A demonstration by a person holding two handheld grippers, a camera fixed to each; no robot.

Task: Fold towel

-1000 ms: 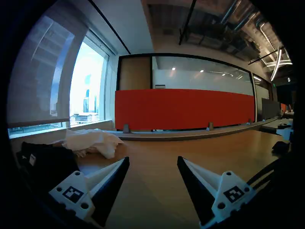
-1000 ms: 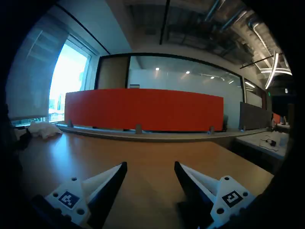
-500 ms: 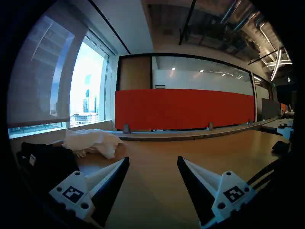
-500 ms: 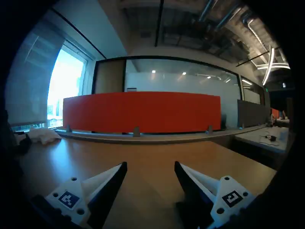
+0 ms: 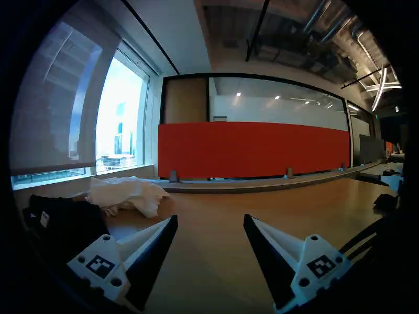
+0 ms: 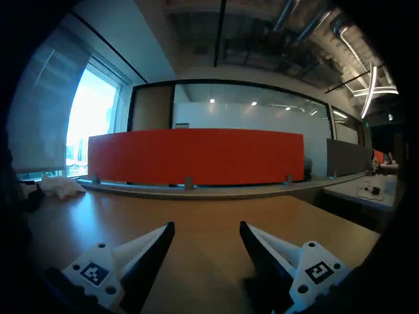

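From behind the left claw (image 5: 210, 216) and right claw (image 6: 207, 223) we look low across the table (image 5: 293, 199), sharing the red partition (image 5: 251, 149) ahead.

A white towel (image 5: 127, 193) lies crumpled in a loose heap on the wooden desk (image 5: 220, 251), at middle left of the left gripper view.

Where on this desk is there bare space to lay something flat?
The wooden desk lies bare from the open left gripper to the red divider, and likewise ahead of the open right gripper. It is crowded by the window, where the crumpled white towel sits beside a black object.
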